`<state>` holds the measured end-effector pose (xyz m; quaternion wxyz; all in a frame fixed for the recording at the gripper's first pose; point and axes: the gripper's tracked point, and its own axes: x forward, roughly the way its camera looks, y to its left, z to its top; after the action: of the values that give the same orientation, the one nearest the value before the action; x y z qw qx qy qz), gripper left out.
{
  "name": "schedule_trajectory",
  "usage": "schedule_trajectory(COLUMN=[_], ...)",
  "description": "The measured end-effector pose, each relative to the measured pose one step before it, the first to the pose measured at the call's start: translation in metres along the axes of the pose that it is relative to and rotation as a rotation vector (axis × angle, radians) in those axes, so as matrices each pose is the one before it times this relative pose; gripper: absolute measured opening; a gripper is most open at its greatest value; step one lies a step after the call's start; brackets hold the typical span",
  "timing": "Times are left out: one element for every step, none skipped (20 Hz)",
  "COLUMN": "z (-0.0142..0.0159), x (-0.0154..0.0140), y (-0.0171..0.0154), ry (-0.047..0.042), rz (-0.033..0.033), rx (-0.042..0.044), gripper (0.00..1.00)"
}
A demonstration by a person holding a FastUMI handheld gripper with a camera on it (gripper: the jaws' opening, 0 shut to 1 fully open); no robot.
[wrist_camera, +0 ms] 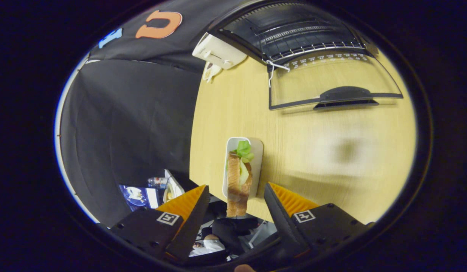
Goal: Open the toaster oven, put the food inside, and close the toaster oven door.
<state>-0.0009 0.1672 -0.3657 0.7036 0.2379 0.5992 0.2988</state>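
A sandwich (238, 177) of toasted bread and green lettuce stands on edge in a small white tray (257, 149) at the near edge of the wooden table (312, 158). My gripper (236, 187) is open, its fingers on either side of the sandwich with a gap on each side and no contact. Beyond the tray, across bare tabletop, the toaster oven (294, 30) stands open. Its wire rack (316, 47) shows inside, and the glass door (331, 79) is folded down with its dark handle (345, 94) toward me.
A white appliance (218, 51) sits on the table just left of the oven, with a pale scrap (210, 71) beside it. The table edge runs down the left of the tray; below it are a bottle (157, 182), other clutter and a person (210, 243).
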Motion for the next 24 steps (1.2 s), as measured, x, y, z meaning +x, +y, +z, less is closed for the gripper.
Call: schedule_trajectory(z=[-0.00011, -0.00121, -0.00158, -0.00130, -0.00201, -0.00082, -0.00044, 0.00020, -0.00100, 0.00030, -0.00082, 0.00019, -0.00002, 0.00014, -0.00183, 0.00034, 0.00178, 0.00458, 0.00556, 0.00823, 0.00819, 0.01093, 0.01035, 0.01334], x=[0.00661, 0.00427, 0.00323, 0.00183, 0.00194, 0.00144, 0.00009, 0.00012, 0.00089, -0.00222, -0.00278, -0.00406, -0.00659, -0.00671, -0.00859, -0.00974, -0.01120, -0.01089, -0.01064, -0.01156, -0.01032, -0.00921, -0.00763, -0.00639], y=[-0.00225, -0.00434, -0.00046, 0.00024, 0.00193, 0.00080, 0.00132, 0.00064, -0.00029, 0.00022, 0.00295, 0.00343, 0.00475, 0.00604, 0.00798, 0.00856, 0.00805, 0.00603, 0.00533, 0.00510, 0.00508, 0.00267, 0.00115, -0.00107], ry=[0.00568, 0.01340, 0.00815, 0.00849, 0.00790, 0.00624, -0.00092, 0.00396, 0.00391, 0.00230, 0.00177, -0.00191, -0.00415, -0.00476, -0.00327, -0.00718, -0.01568, -0.02272, -0.03169, -0.03444, -0.03722, -0.04179, -0.04073, -0.04221], rz=[-0.00680, -0.01287, -0.00008, 0.00276, 0.00893, 0.00283, 0.00679, 0.00408, -0.00168, 0.00009, 0.00231, 0.00456, 0.01017, 0.01546, 0.02028, 0.02226, 0.01813, 0.01053, 0.00620, 0.00643, 0.00600, 0.00218, 0.00130, -0.00026], rx=[0.00313, -0.00820, -0.00606, 0.00100, -0.00021, 0.00313, 0.00009, 0.00167, 0.00063, -0.00143, 0.00100, -0.00756, -0.01018, -0.00324, -0.00004, 0.00213, 0.00040, -0.00579, -0.00762, -0.00803, -0.00939, -0.00497, -0.00491, 0.00119], gripper=[0.94, 0.89, 0.86, 0.82, 0.80, 0.73, 0.65, 0.57, 0.49, 0.41, 0.38, 0.35, 0.34, 0.32, 0.32, 0.31, 0.31, 0.31, 0.31, 0.31, 0.32, 0.31, 0.31, 0.31])
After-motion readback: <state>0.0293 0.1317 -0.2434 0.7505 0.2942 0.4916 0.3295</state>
